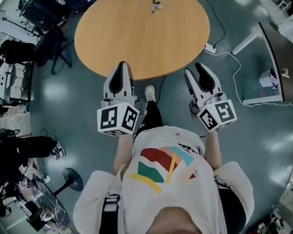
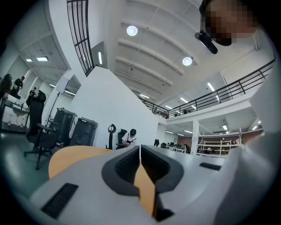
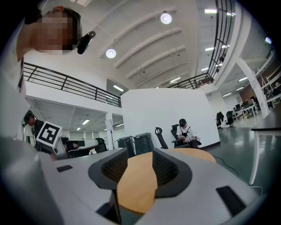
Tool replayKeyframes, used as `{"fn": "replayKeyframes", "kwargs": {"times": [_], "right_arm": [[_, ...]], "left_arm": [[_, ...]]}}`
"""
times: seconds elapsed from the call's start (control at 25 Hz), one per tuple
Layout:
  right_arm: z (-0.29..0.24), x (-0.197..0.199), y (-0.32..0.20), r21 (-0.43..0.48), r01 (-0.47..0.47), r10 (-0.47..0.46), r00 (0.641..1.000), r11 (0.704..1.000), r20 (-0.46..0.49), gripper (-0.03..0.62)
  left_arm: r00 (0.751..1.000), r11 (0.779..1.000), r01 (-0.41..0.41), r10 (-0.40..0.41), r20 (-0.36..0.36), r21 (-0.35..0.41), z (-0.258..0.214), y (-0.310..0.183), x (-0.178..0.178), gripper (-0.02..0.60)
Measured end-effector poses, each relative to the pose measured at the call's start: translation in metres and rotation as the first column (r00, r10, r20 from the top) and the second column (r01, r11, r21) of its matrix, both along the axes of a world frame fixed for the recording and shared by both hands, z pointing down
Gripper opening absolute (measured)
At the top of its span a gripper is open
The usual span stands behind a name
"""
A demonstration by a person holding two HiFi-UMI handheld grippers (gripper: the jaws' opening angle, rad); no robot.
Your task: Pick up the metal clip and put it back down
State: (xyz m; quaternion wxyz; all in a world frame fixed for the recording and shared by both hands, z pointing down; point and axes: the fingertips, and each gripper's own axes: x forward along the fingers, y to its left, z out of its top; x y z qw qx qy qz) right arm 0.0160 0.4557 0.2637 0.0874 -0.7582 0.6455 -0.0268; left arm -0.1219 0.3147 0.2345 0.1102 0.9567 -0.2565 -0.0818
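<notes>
One round wooden table (image 1: 142, 36) is seen from above on a grey-green floor (image 1: 238, 137). One white desk (image 1: 274, 55) stands well apart on the right, and one dark office chair (image 1: 52, 43) stands by the table's left side. One person in a white printed shirt (image 1: 169, 183) is seen standing at the table's near edge.

Two grippers are held side by side over that near edge, and each carries one marker cube. The left gripper (image 1: 122, 66) (image 2: 140, 147) is shown with its jaws pressed together at the tips, with nothing caught between them. The right gripper (image 1: 194, 68) (image 3: 140, 154) is shown with its jaws spread, and only bare tabletop is seen through the gap.

One white cable (image 1: 229, 55) is laid across the floor on the right.

One metal clip (image 1: 156, 6) is found on the table's far edge, well apart from both grippers.
</notes>
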Motion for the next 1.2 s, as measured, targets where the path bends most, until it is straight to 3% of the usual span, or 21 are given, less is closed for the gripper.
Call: {"fn": "replayKeyframes", "kwargs": {"times": [0.16, 0.36, 0.48, 0.68, 0.96, 1.08, 1.2], "right_arm": [[0.003, 0.04, -0.068, -0.042, 0.06, -0.059, 0.998, 0.997, 0.016, 0.16], [-0.007, 0.088, -0.195, -0.078, 0.082, -0.081, 0.997, 0.994, 0.012, 0.161], [0.001, 0.119, -0.27, -0.175, 0.088, -0.092, 0.996, 0.981, -0.019, 0.239], [0.006, 0.176, -0.36, -0.218, 0.071, -0.08, 0.996, 0.973, -0.031, 0.239], [0.049, 0.237, -0.426, -0.274, 0.117, -0.108, 0.993, 0.955, 0.048, 0.238], [0.076, 0.257, -0.45, -0.35, 0.177, -0.196, 0.98, 0.92, -0.019, 0.239], [0.105, 0.282, -0.477, -0.434, 0.219, -0.29, 0.951, 0.874, -0.104, 0.282]], "left_arm": [[1.0, 1.0, 0.0, 0.001, 0.031, -0.015, 0.005, -0.063, 0.046, 0.048], [0.999, 0.999, -0.021, 0.023, 0.035, -0.035, -0.002, -0.182, 0.103, 0.049], [0.998, 0.998, -0.044, 0.046, 0.036, -0.042, -0.01, -0.249, 0.144, 0.048], [0.996, 0.996, -0.085, 0.086, 0.036, -0.029, -0.012, -0.333, 0.21, 0.048], [0.992, 0.99, -0.089, 0.098, 0.078, -0.109, 0.03, -0.383, 0.271, 0.048], [0.99, 0.989, -0.069, 0.084, 0.113, -0.13, 0.049, -0.396, 0.284, 0.048], [0.985, 0.986, -0.055, 0.079, 0.153, -0.155, 0.074, -0.413, 0.293, 0.048]]}}
